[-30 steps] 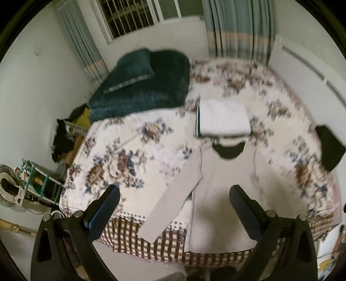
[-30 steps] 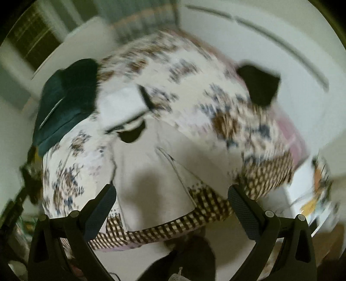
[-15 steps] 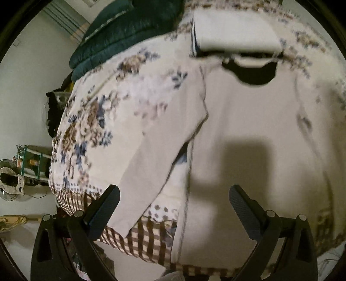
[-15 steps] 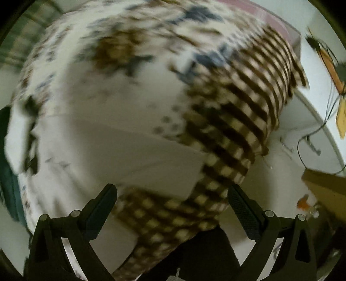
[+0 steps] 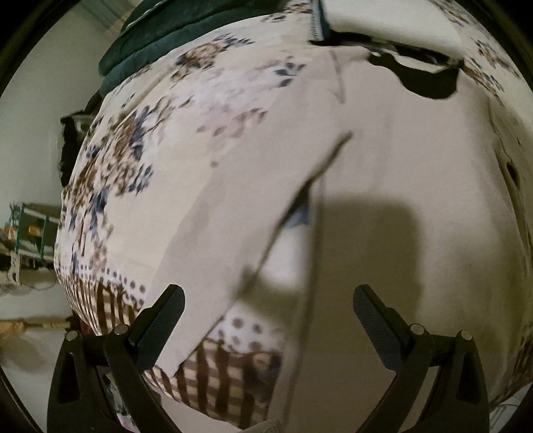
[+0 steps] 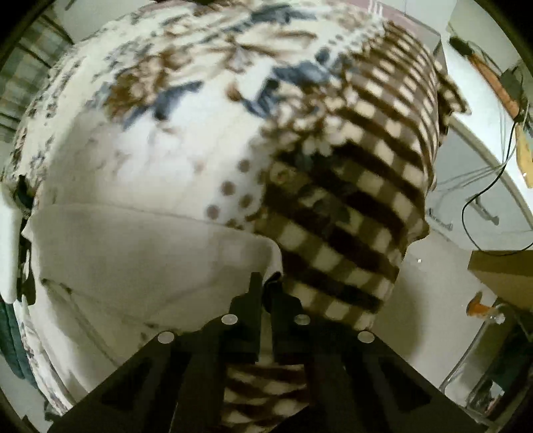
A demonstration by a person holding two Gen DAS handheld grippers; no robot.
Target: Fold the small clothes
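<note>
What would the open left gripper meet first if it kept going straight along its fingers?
Probably the beige long-sleeved top spread on the floral bedspread: the left gripper frames its sleeve and side edge. Depth is unclear.

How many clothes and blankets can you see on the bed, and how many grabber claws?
Beige long-sleeved tops spread flat: 1
Folded white clothes: 1
Dark green plush blankets: 1
Floral bedspreads with brown checked border: 1
Black two-finger grippers: 2, left open, right pinching the top's sleeve end
Total: 6
</note>
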